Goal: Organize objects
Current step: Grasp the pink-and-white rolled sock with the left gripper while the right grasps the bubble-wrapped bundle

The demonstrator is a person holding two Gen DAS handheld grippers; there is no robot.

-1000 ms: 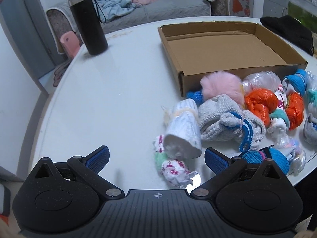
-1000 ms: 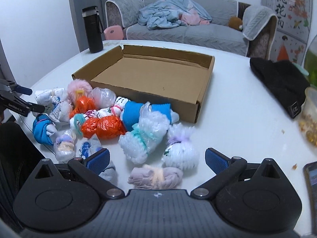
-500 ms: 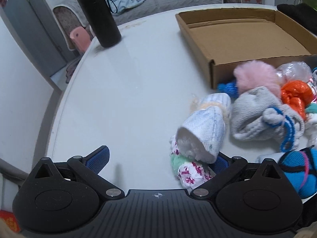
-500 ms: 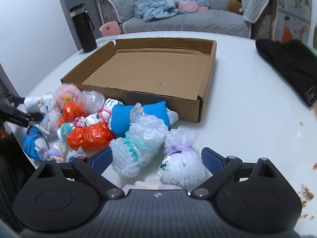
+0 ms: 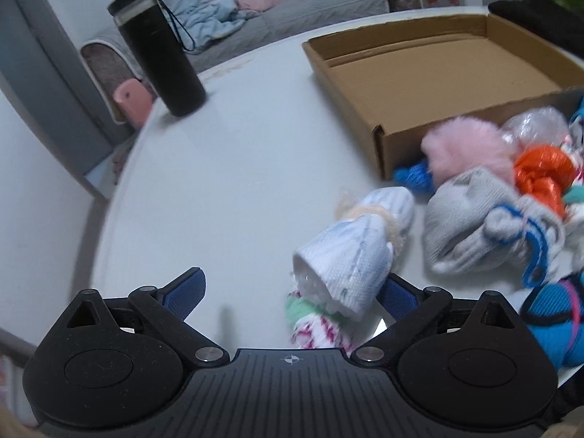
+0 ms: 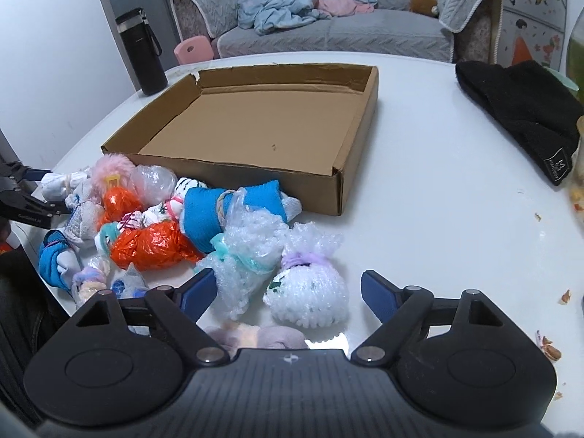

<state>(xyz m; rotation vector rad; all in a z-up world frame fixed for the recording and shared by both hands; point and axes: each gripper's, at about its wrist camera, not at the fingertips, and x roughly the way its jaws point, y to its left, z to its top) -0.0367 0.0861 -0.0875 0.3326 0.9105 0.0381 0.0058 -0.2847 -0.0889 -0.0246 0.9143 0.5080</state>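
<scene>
White and round, the bench (image 6: 419,189) carries a shallow cardboard box (image 6: 255,127), noted as empty, with a heap of bundled items at its near wall. In the right wrist view, a white netted bundle (image 6: 310,295) tied with a purple band is seen between the fingers of the right claw (image 6: 288,288), lying toward 1 o'clock of the claw's midline, its long axis running from tied neck at 11 o'clock to round base at 5 o'clock. The jaws have just been closing around it, yet neither pad is seen to touch; the claw is judged released. A bubble-wrap bundle (image 6: 248,266) lies just beside the left finger and may be caught too.

In the left wrist view, the left claw (image 5: 292,292) is released, with a white knitted bundle (image 5: 350,262) toward its right finger. The box lies at 12 o'clock of the right claw, which is judged nearer.
</scene>
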